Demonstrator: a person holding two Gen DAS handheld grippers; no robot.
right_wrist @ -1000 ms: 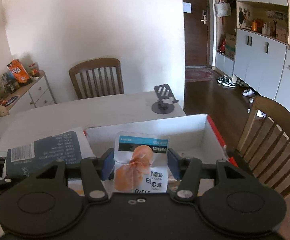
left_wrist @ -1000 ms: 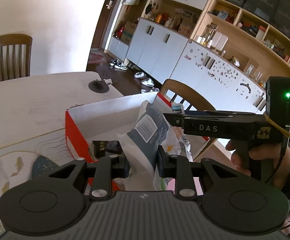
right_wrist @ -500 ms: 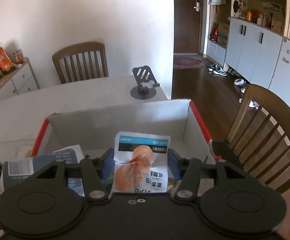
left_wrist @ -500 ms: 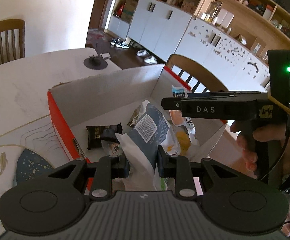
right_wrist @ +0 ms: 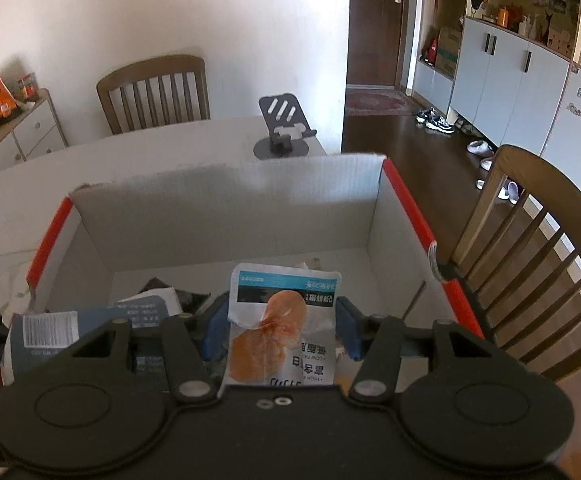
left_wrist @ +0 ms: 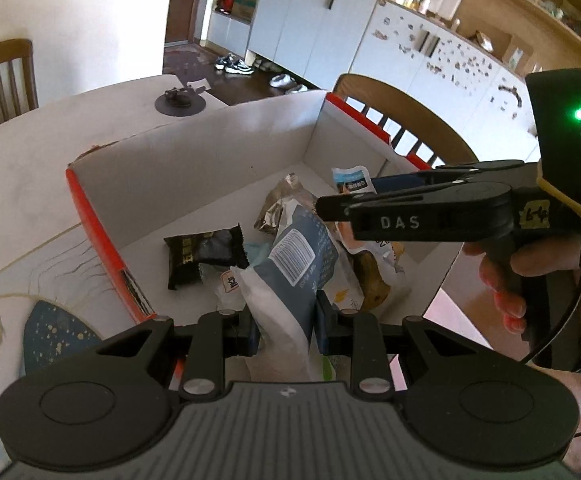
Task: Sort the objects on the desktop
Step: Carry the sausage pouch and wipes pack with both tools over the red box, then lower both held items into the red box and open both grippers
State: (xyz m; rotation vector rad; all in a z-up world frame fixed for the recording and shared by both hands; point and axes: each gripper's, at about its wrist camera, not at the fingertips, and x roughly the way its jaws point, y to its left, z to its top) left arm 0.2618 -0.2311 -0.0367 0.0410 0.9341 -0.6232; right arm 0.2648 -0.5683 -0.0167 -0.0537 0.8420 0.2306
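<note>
Above the box [right_wrist: 226,196] on the table [left_wrist: 18,184], left gripper [left_wrist: 284,324] fingers pinch a half-hidden blue packet [left_wrist: 290,272]; right gripper [right_wrist: 280,330] fingers pinch a white pouch [right_wrist: 286,320].

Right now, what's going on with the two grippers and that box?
A person is sorting snack packets into a cardboard box on the table. The left gripper is shut on a blue-grey packet, the right gripper on a white packet with an orange picture. Both packets hang over the open box, not yet released. A black packet and other wrappers already lie inside.
</note>
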